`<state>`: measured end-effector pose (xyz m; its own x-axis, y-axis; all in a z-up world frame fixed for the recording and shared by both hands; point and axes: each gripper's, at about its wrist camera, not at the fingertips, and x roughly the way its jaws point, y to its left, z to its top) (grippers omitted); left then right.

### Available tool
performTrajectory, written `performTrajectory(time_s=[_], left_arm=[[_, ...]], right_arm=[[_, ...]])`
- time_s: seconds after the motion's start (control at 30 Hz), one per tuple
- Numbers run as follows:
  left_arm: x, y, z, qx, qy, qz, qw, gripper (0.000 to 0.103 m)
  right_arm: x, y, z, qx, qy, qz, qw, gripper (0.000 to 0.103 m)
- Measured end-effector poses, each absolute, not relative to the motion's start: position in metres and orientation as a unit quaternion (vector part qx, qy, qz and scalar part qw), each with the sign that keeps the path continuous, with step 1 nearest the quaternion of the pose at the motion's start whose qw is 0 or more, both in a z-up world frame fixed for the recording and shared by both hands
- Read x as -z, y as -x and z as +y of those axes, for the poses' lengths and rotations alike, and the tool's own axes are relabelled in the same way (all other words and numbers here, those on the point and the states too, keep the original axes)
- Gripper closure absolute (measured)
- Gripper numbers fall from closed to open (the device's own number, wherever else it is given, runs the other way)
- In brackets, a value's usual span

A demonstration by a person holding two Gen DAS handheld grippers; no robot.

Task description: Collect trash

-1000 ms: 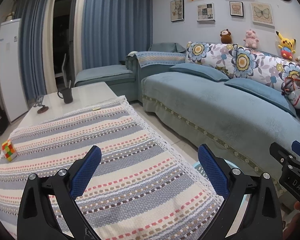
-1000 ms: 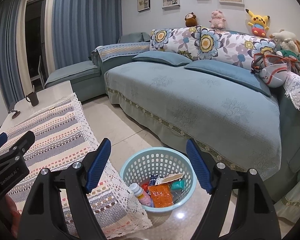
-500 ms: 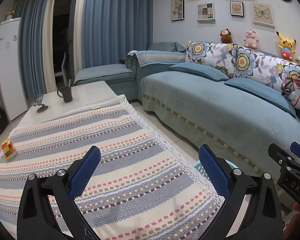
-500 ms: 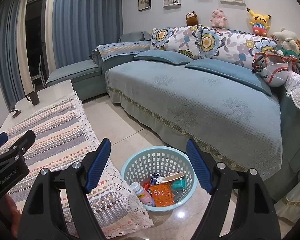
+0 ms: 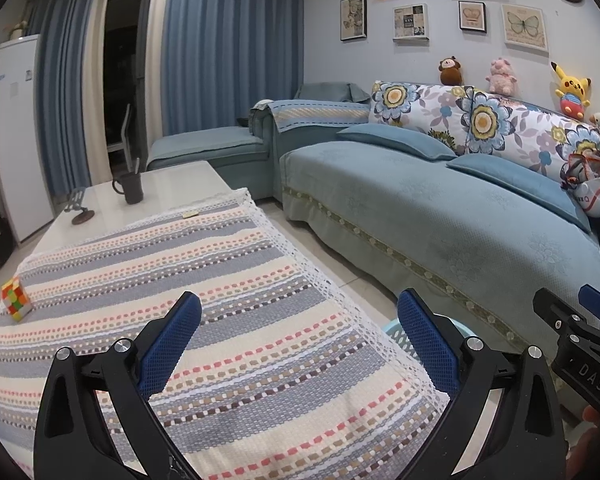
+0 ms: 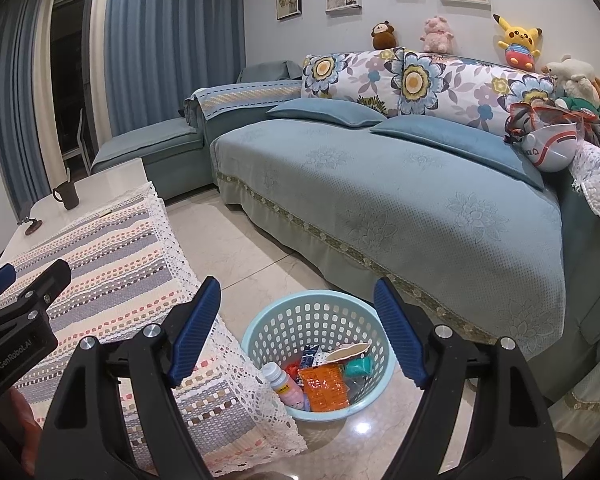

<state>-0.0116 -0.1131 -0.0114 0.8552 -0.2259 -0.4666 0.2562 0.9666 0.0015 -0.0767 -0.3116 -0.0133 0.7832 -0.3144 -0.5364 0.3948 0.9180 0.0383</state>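
A light blue plastic basket (image 6: 288, 312) stands on the tiled floor between the table and the sofa. Inside lie an orange packet (image 6: 324, 386), a small white bottle with a pink label (image 6: 282, 382), a teal item and other wrappers. My right gripper (image 6: 298, 308) hangs open above the basket with nothing between its blue pads. My left gripper (image 5: 300, 320) is open over the striped tablecloth (image 5: 180, 280), empty too. In the left wrist view only a sliver of the basket (image 5: 398, 332) shows past the table's edge.
On the table lie a colour cube (image 5: 16, 298), a dark mug (image 5: 130, 186), a small stand (image 5: 80, 210) and a little yellowish piece (image 5: 190, 214). A blue sofa (image 6: 380, 200) with floral cushions and plush toys fills the right. Bare floor tiles (image 6: 228, 248) run between sofa and table.
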Motion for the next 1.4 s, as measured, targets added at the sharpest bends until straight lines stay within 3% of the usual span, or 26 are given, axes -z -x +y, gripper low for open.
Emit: performTrajectory(time_s=[1.4], left_arm=[[0.0071, 0.0124, -0.1102, 0.123, -0.03, 0.233, 0.964, 0.008]], right_arm=[[0.0137, 0.0693, -0.3078, 0.197, -0.046, 0.276, 0.94, 0.028]])
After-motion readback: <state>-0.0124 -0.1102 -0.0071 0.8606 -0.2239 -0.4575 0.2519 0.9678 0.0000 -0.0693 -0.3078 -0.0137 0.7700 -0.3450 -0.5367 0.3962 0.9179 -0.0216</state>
